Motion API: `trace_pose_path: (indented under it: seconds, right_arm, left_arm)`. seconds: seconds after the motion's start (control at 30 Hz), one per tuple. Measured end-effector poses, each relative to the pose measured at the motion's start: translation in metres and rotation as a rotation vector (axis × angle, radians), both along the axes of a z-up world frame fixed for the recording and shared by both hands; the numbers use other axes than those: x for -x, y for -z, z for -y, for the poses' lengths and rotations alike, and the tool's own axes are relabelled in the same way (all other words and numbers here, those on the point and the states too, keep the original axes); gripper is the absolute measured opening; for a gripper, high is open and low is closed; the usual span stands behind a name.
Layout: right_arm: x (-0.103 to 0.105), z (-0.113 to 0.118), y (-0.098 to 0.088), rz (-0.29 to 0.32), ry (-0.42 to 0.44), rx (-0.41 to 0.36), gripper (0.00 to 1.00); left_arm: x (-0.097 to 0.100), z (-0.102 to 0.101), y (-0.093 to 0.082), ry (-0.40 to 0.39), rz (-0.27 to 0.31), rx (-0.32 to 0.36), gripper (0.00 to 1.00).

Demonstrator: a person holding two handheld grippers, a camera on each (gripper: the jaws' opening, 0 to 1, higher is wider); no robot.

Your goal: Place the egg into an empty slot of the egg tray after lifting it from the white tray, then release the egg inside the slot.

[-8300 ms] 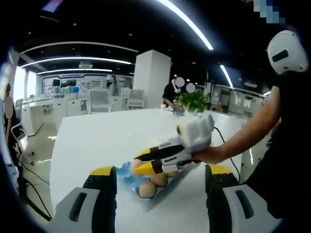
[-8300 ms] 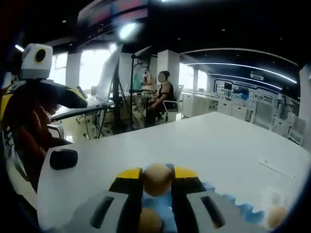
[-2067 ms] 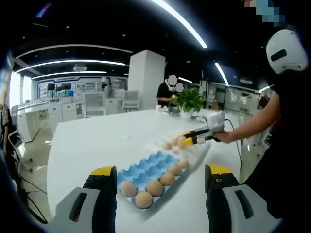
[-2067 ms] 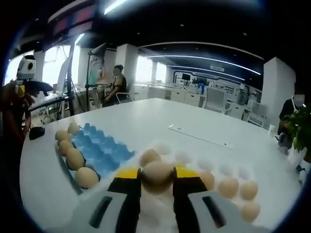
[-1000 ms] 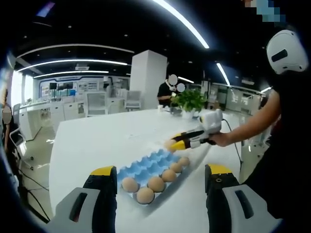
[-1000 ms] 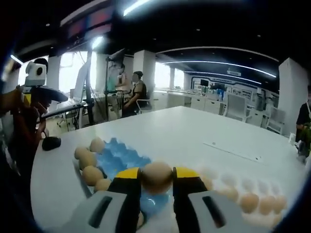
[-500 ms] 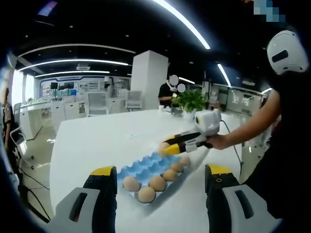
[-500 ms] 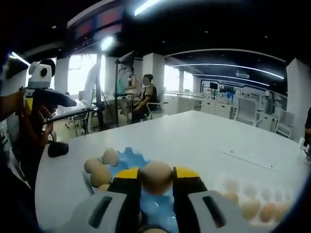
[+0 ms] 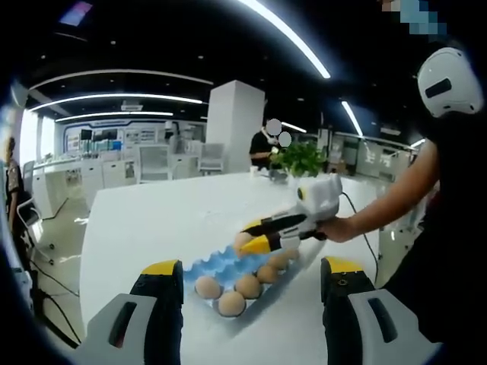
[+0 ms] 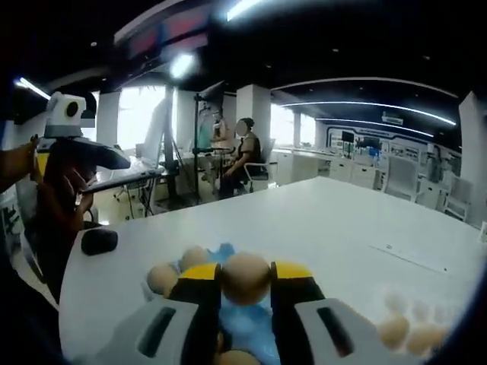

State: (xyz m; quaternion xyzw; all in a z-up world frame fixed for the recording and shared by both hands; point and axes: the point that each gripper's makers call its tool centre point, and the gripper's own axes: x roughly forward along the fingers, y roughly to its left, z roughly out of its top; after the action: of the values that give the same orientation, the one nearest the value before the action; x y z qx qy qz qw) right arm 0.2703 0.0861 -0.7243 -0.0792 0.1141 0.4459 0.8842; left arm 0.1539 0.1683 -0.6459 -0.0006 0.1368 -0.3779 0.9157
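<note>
The right gripper (image 10: 245,283) pinches a brown egg (image 10: 245,277) above the blue egg tray (image 9: 228,262) on the white table (image 9: 152,220). The left gripper (image 9: 247,285) hangs near, jaws spread, empty.

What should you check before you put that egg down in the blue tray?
1. Egg gripped between the right tongs: ok.
2. Right tongs over the blue tray: ok.
3. Empty slot straight under the egg: cannot tell, the tongs hide it.
4. Free slots left in the tray: ok, blue cups show beside the eggs in the tray.
5. Left tongs open and apart from the tray: ok.
</note>
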Motion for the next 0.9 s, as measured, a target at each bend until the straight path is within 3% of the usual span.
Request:
trace_pose_path:
  seconds: [0.4, 0.9]
  right_arm:
    - [0.005, -0.028, 0.013, -0.015, -0.048, 0.025, 0.25]
    - [0.003, -0.039, 0.030, -0.050, -0.057, 0.053, 0.25]
  left_arm:
    - [0.002, -0.006, -0.002, -0.010, 0.003, 0.003, 0.74]
    - [0.001, -0.009, -0.002, -0.018, 0.004, 0.005, 0.74]
